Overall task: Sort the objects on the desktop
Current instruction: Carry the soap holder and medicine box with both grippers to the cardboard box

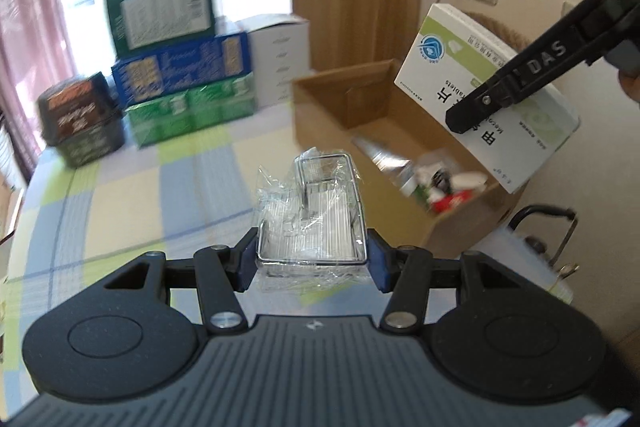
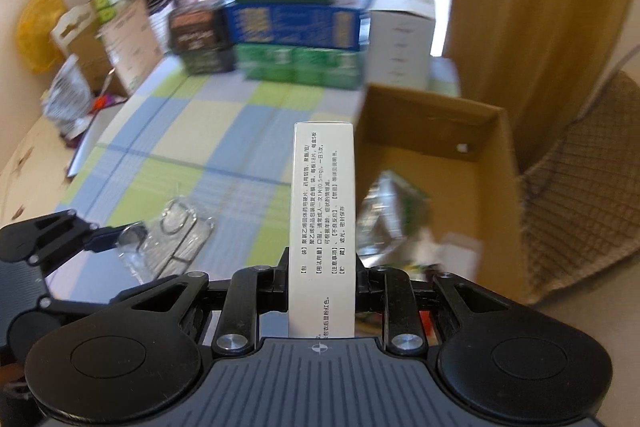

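**Both grippers carry an item toward the cardboard box**

The left gripper has its blue fingers pressed on the two sides of a clear plastic packet, holding it above the checked tabletop. The right gripper has its fingers narrow on a white medicine box, gripped by the thin edges so it stands up. Both items are probably held high to clear the wall of the open cardboard box, which already contains small things.
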Available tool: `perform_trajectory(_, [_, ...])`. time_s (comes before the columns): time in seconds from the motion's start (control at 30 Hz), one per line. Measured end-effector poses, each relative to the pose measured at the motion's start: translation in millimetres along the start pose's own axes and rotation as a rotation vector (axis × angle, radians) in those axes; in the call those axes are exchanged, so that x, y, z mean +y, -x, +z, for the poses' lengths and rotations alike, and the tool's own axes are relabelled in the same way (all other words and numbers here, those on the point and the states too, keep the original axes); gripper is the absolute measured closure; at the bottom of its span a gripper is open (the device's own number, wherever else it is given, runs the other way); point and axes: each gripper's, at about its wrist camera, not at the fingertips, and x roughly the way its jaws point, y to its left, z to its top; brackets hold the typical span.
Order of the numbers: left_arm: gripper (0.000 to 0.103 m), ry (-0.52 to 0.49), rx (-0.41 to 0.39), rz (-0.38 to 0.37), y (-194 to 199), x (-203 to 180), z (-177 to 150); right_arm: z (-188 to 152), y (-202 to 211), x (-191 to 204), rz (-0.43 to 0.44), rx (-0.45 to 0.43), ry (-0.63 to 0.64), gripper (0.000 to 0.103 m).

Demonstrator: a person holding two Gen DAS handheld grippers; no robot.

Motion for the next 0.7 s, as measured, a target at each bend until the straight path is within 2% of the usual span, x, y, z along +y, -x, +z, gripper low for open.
perform_trajectory(0.27, [0.054, -0.023, -0.006, -0.083, -45, -57, 43, 8, -12, -67, -0.023, 0.010, -0.084, 0.082])
perform_trajectory(0.53, [0.054, -0.034, 0.020, -0.140, -105, -83, 64, 15, -40, -116, -0.023, 0.043, -0.134, 0.082])
perform_trajectory(0.6, [0.051, -0.028, 0.027, -0.141, -118, -86, 65, 15, -47, -124, -0.021, 0.049, -0.145, 0.082])
perform_trajectory(0.63, [0.044, -0.025, 0.030, -0.142, -123, -86, 65, 14, -50, -126, -0.021, 0.054, -0.146, 0.082])
perform_trajectory(0.7, [0.040, -0.037, 0.023, -0.146, -127, -85, 64, 13, -56, -129, -0.020, 0.065, -0.145, 0.082])
